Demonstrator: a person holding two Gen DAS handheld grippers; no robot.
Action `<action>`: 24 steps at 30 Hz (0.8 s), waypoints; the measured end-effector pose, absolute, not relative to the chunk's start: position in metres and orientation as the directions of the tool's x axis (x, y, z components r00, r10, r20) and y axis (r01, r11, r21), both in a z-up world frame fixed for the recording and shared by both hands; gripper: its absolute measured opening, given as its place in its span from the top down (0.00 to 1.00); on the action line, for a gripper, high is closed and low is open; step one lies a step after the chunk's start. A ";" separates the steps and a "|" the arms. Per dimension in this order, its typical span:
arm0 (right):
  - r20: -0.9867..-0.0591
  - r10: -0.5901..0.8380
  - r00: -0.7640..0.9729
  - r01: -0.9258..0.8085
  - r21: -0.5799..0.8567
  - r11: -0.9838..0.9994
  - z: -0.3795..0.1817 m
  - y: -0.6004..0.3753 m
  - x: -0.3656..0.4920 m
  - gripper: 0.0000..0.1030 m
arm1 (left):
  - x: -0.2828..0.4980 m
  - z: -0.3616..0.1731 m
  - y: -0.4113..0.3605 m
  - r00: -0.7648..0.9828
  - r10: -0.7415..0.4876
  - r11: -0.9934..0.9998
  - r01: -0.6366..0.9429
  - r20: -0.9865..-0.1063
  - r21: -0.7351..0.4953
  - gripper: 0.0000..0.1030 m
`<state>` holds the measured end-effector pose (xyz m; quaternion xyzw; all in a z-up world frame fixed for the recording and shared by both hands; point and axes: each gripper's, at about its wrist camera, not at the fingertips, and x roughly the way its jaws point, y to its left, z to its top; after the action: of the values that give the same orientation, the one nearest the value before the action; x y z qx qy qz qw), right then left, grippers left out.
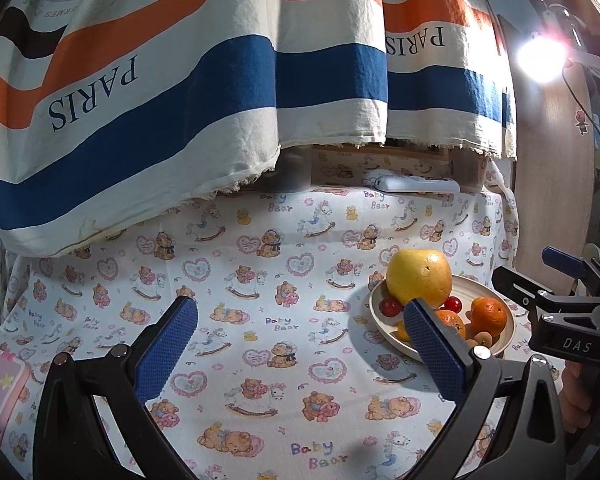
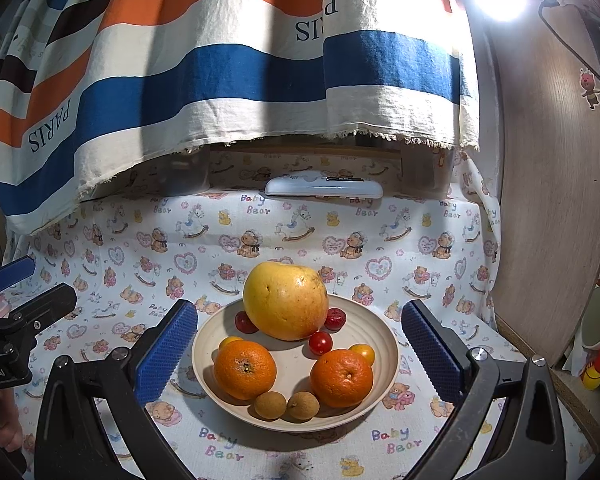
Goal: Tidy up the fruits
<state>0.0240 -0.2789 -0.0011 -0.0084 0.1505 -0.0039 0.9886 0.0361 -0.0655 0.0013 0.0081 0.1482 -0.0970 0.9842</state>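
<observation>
Beige plate (image 2: 380,334) of fruit near the counter's right edge lies whole only before the right claw (image 2: 300,350); the left claw (image 1: 300,346) hides part. Both claws gape, empty.

Lots of bare surface (image 1: 260,280) left of the bowl (image 2: 204,344). Striped cloth (image 2: 228,80) hangs low over the back, wooden panel (image 2: 556,208) crowds the bowl's right side.
</observation>
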 end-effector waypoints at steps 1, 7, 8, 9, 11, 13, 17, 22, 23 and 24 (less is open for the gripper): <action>-0.297 -0.009 0.955 0.004 -0.018 1.000 -0.001 -0.278 0.024 0.00 | 0.036 0.001 -0.065 0.937 -0.189 0.981 0.194 -0.293 -0.013 0.01; -0.297 -0.011 0.955 0.006 -0.018 1.000 -0.001 -0.278 0.024 0.00 | 0.036 0.001 -0.065 0.937 -0.188 0.981 0.193 -0.294 -0.013 0.01; -0.297 -0.010 0.955 0.005 -0.018 1.000 -0.001 -0.278 0.024 0.00 | 0.036 0.001 -0.065 0.937 -0.188 0.981 0.193 -0.294 -0.013 0.01; -0.294 -0.009 0.956 0.003 -0.019 1.000 -0.001 -0.278 0.024 0.00 | 0.036 0.001 -0.065 0.937 -0.187 0.981 0.192 -0.294 -0.012 0.01; -0.295 -0.009 0.956 0.003 -0.019 1.000 -0.001 -0.278 0.023 0.00 | 0.036 0.001 -0.064 0.938 -0.184 0.982 0.189 -0.294 -0.012 0.01; -0.294 -0.010 0.956 0.004 -0.019 1.000 -0.001 -0.278 0.023 0.00 | 0.036 0.001 -0.064 0.938 -0.186 0.981 0.191 -0.294 -0.013 0.01; -0.295 -0.010 0.955 0.005 -0.019 1.000 -0.001 -0.278 0.023 0.00 | 0.036 0.000 -0.064 0.938 -0.186 0.982 0.191 -0.294 -0.013 0.01; -0.294 -0.009 0.956 0.004 -0.019 1.000 -0.001 -0.277 0.024 0.00 | 0.036 0.000 -0.064 0.937 -0.187 0.981 0.192 -0.293 -0.013 0.01; -0.295 -0.009 0.956 0.004 -0.019 1.000 -0.001 -0.277 0.024 0.00 | 0.036 0.000 -0.064 0.937 -0.187 0.981 0.192 -0.294 -0.013 0.01; -0.295 -0.009 0.956 0.004 -0.019 1.000 -0.001 -0.277 0.023 0.00 | 0.036 0.000 -0.064 0.937 -0.187 0.981 0.192 -0.294 -0.012 0.01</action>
<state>0.0235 -0.2774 -0.0014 -0.0092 0.1491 -0.0032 0.9888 0.0363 -0.0637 0.0001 0.0082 0.1484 -0.0963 0.9842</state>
